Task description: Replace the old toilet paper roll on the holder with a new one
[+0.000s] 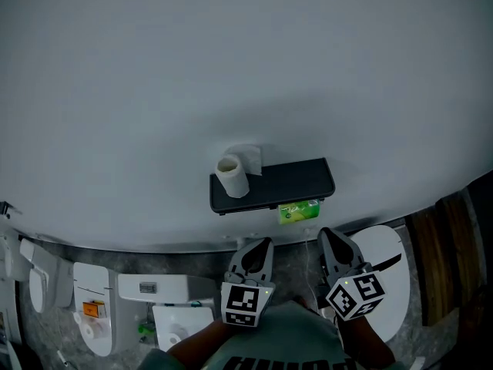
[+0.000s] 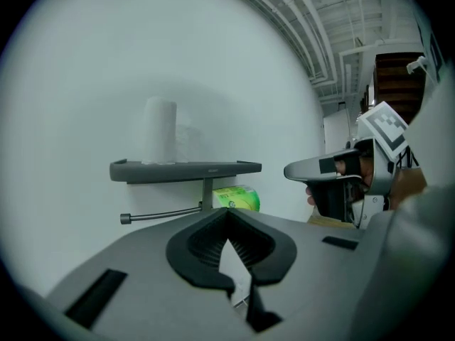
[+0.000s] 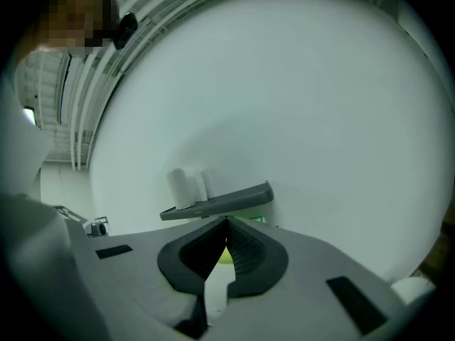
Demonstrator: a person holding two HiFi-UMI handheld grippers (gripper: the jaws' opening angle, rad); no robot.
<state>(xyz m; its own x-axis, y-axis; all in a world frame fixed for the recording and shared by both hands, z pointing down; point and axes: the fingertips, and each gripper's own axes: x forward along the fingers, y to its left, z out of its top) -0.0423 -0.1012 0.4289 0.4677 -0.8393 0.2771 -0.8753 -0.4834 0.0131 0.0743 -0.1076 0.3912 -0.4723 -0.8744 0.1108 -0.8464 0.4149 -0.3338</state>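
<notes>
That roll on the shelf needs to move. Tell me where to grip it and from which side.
Grip the roll across its round sides, about mid-height, coming in level from the front. It stands upright at the left end of the shelf with the wall behind it, so the front looks the clearest way in.

shelf (image 1: 289, 182): black | roll (image 1: 233, 176): white | packet (image 1: 299, 211): green | wall (image 1: 231, 68): pale grey
</notes>
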